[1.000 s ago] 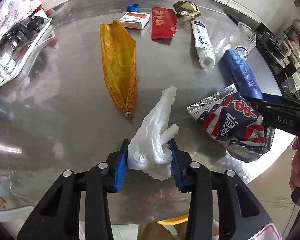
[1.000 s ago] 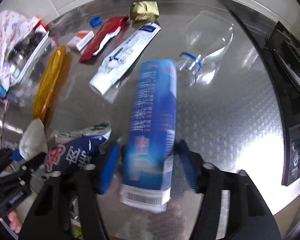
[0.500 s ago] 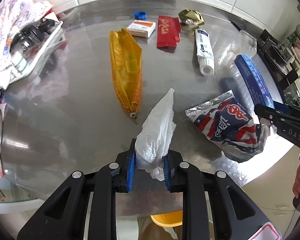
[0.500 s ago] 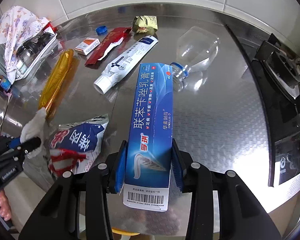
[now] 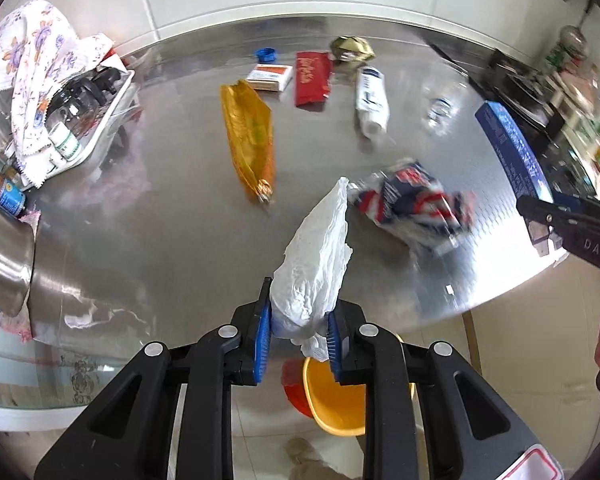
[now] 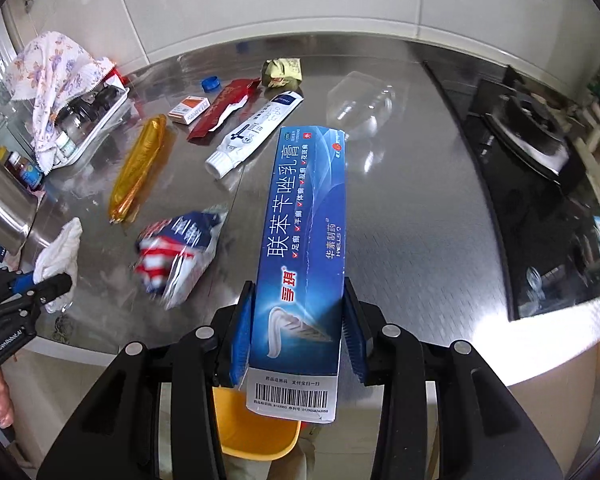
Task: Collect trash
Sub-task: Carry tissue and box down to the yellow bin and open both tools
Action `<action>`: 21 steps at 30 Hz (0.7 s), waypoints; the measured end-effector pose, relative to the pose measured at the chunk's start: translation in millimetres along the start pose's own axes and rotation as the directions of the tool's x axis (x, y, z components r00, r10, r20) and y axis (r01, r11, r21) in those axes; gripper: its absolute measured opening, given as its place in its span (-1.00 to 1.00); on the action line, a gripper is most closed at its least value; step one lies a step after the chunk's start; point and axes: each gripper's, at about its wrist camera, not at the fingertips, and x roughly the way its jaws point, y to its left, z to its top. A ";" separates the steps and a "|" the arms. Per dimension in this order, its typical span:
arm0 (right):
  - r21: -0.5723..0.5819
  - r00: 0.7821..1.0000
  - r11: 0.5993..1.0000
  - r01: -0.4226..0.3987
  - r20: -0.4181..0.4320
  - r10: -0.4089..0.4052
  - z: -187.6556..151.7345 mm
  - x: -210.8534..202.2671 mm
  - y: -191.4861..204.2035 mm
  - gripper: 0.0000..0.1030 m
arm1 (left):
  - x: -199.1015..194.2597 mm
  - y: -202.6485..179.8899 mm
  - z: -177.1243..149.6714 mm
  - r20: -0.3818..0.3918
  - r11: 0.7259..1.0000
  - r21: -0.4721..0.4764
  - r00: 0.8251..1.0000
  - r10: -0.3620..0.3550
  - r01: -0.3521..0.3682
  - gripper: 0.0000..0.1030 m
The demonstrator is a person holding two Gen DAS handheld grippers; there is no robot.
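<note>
My left gripper [image 5: 298, 340] is shut on a crumpled white tissue [image 5: 318, 256] and holds it off the steel table's front edge, above a yellow bin [image 5: 336, 404] on the floor. My right gripper [image 6: 298, 332] is shut on a long blue cream box [image 6: 304, 248], also held past the front edge above the yellow bin [image 6: 256, 432]. On the table lie a red, white and blue snack bag [image 6: 180, 252], an orange wrapper [image 6: 138, 168], a white tube [image 6: 256, 132], a red packet [image 6: 224, 108], a small orange and white box [image 6: 189, 109], a blue cap [image 6: 211, 83], a gold wrapper [image 6: 282, 73] and a clear bottle [image 6: 360, 100].
A tray of bottles under a floral cloth [image 5: 40, 92] stands at the table's [image 5: 160, 220] back left. A steel pot [image 5: 4, 248] is at the left edge. A black stove [image 6: 540, 200] fills the right side. The tiled floor [image 5: 260, 456] lies below the front edge.
Both grippers have pulled back from the table with their loads and now hang past the front edge, over the yellow bin. The snack bag has shifted on the table.
</note>
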 end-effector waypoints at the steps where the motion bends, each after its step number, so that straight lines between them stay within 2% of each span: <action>1: 0.013 1.000 1.000 0.008 0.008 -0.008 -6.6 -7.1 1.4 -0.18 | -2.8 -0.6 -6.2 0.003 1.000 0.019 1.000 -0.009 0.009 -0.54; 8: 0.093 0.999 0.995 0.042 0.016 -0.044 -75.3 -50.6 26.9 -0.18 | -23.4 10.5 -64.8 -0.004 0.991 0.115 0.998 -0.071 0.071 -0.54; 12: 0.103 0.998 0.993 0.056 -0.026 -0.054 -123.6 -60.9 50.6 -0.18 | -26.6 22.1 -109.3 -0.038 0.983 0.152 0.994 -0.099 0.104 -0.54; 17: 0.095 0.991 0.995 0.031 -0.136 -0.018 -179.5 -55.3 74.3 -0.18 | -10.4 24.9 -154.9 -0.127 0.973 0.176 0.983 -0.132 0.153 -0.54; 20: 0.082 0.972 0.996 -0.018 -0.233 0.037 -205.3 -39.2 83.9 -0.18 | 3.8 19.5 -174.1 -0.188 0.962 0.200 0.971 -0.147 0.184 -0.54; 21: 0.072 0.959 0.997 -0.040 -0.277 0.059 -212.8 -29.6 85.2 -0.18 | 10.4 16.2 -179.3 -0.210 0.957 0.213 0.965 -0.154 0.199 -0.54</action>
